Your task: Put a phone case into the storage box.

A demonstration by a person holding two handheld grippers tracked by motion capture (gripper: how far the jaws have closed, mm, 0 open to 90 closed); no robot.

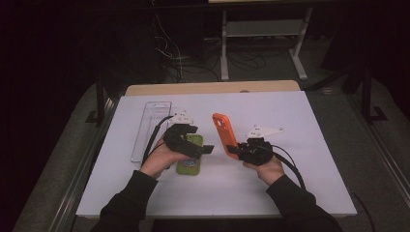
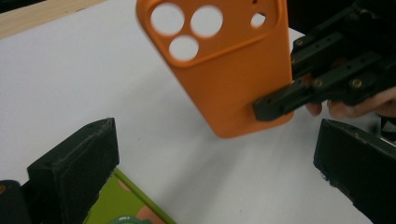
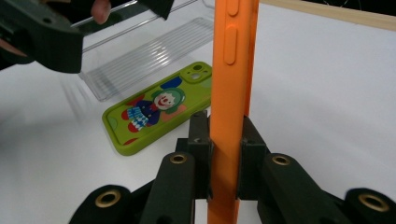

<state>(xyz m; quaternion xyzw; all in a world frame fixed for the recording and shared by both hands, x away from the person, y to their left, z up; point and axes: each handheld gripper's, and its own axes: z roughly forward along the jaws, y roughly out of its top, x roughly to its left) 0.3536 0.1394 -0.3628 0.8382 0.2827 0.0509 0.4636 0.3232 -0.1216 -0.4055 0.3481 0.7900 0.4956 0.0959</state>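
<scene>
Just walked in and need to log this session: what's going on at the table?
A person works two handheld grippers over a white table. The right gripper is shut on an orange phone case, holding it upright above the table. The left gripper hovers open over a green phone case with a clown picture, which lies flat. A clear plastic tray lies beyond it.

No words, brand names, numbers or signs can be read anywhere in these pictures. The orange phone case (image 2: 224, 70) is plain in the upper middle of the left gripper view. The green phone case (image 3: 156, 108), left of centre in the right gripper view, bears a cartoon clown picture with no lettering that can be made out. The small dark marks on the white plates atop the grippers, mid-frame in the high view, are too small to read
</scene>
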